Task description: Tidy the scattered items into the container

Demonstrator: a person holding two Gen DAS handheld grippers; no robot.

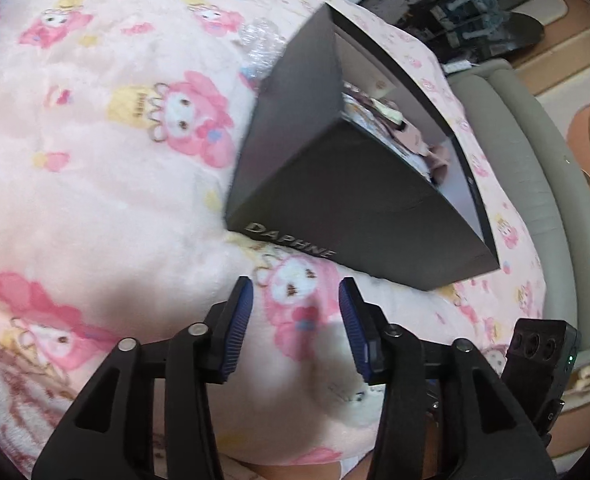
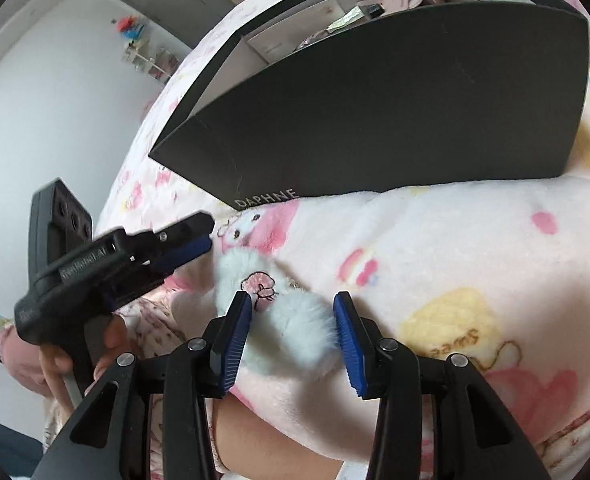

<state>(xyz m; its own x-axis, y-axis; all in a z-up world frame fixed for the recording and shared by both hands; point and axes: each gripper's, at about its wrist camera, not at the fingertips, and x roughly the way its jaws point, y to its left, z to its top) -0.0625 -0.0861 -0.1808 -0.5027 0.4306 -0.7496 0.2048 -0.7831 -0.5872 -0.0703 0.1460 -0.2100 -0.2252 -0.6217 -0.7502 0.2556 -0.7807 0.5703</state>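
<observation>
Left wrist: my left gripper (image 1: 295, 312) hangs released, nothing between its jaws, over the blanket (image 1: 95, 200). The box (image 1: 335, 184) sits just beyond, already holding small items.

Right wrist: my right gripper (image 2: 293, 332) straddles the white fluffy thing (image 2: 295, 324) on the blanket, near the box front. I cannot tell if the pads press it. It looks light, soft and squashy; I'd pinch its thick middle, not the fur tips.
</observation>
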